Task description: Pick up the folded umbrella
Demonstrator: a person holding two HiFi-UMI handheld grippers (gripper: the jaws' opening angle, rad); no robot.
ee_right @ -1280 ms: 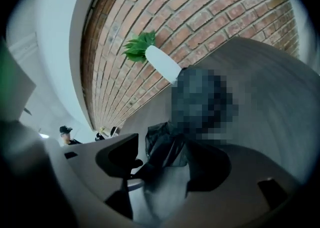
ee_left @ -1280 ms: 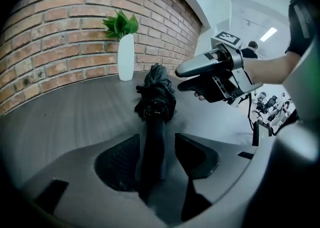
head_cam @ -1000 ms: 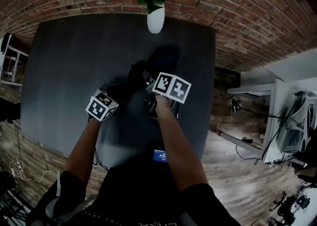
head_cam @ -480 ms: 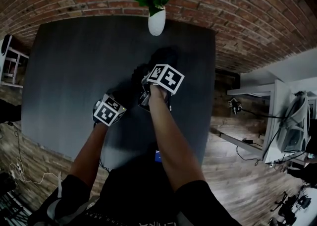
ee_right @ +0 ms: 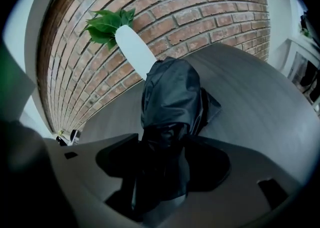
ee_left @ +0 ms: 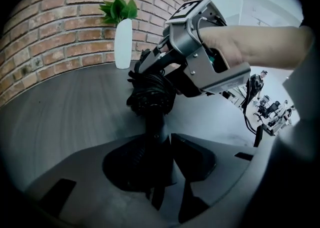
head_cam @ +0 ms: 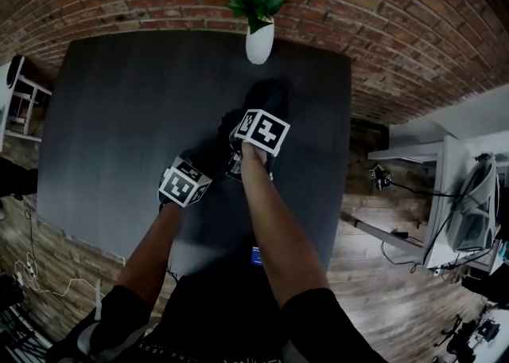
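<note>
The folded black umbrella [head_cam: 269, 97] lies on the dark table [head_cam: 119, 115] with its canopy end toward the vase. My left gripper [ee_left: 162, 154] has its jaws around the thin handle stem [ee_left: 155, 129]. They have just been closing, and the pads now press on the stem. My right gripper [ee_right: 165, 164] is shut on the bunched black canopy [ee_right: 170, 97], which fills the gap between its pads. In the head view the left marker cube [head_cam: 184, 182] sits nearer me than the right cube [head_cam: 261, 129], and the jaws themselves are hidden.
A white vase with a green plant [head_cam: 259, 41] stands at the table's far edge against the brick wall, just beyond the umbrella. The table's right edge [head_cam: 347, 154] drops to a wooden floor with white furniture [head_cam: 469, 194] further right.
The right gripper has shifted a little toward the vase and tipped further down over the umbrella. The left gripper has hardly moved.
</note>
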